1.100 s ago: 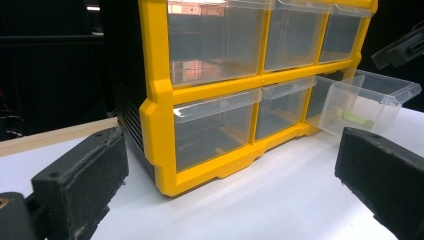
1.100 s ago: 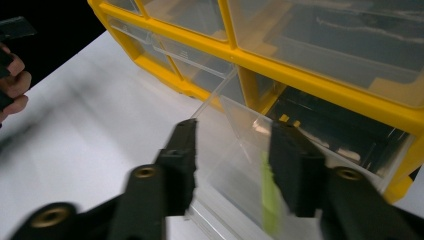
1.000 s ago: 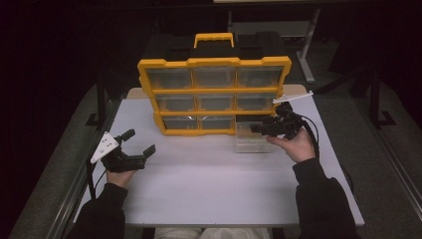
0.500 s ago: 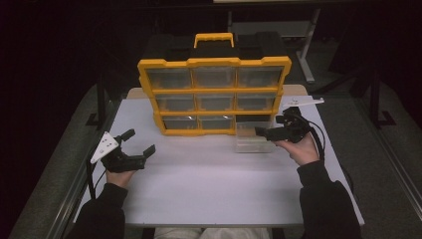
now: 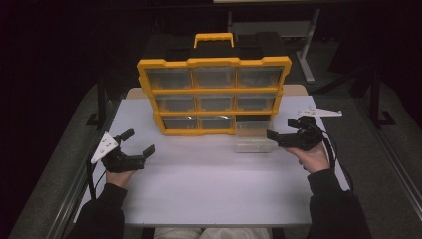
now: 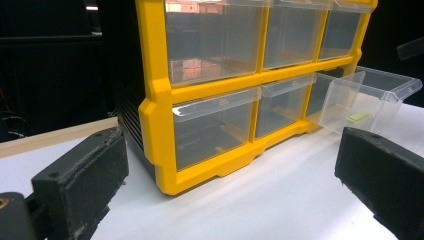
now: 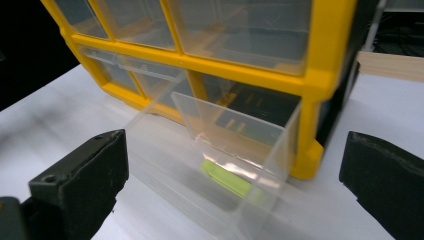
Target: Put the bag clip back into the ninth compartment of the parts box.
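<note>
The clear drawer (image 5: 255,137), pulled out of the yellow organizer (image 5: 214,94) at the high view's centre right, lies open for access; the right gripper (image 5: 278,138) sits beside it, jaws just opened and empty. In the left gripper view the left gripper (image 6: 225,175) gapes, idle. The right gripper view shows a green piece (image 7: 227,179) inside the drawer.

Yellow organizer (image 5: 214,94), clear drawer (image 5: 254,139), green piece (image 7: 225,179)
</note>
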`<action>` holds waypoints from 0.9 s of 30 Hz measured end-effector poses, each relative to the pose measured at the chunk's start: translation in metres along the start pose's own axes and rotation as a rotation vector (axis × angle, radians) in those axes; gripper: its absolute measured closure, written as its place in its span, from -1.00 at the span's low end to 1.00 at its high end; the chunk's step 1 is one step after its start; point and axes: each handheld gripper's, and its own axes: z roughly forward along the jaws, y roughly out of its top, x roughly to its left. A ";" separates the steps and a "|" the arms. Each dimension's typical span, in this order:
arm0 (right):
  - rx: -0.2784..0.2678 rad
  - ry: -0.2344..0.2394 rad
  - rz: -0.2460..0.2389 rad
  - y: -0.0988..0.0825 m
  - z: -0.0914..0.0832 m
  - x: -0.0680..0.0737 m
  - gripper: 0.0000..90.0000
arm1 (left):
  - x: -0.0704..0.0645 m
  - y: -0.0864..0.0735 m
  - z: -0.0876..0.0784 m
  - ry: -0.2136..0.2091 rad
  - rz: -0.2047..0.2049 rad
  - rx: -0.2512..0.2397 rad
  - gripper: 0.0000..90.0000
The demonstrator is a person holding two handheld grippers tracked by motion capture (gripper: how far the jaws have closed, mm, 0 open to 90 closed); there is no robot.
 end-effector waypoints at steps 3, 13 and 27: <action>-0.009 -0.011 0.005 -0.005 -0.002 -0.002 -1.00 | 0.000 0.000 0.000 0.001 0.003 -0.001 -0.99; -0.121 -0.055 -0.018 -0.023 -0.015 0.000 -1.00 | 0.000 0.000 0.000 0.006 0.003 -0.001 -0.99; -0.152 -0.087 -0.045 -0.049 -0.021 0.001 -1.00 | -0.001 0.001 -0.001 0.009 0.004 -0.004 -0.99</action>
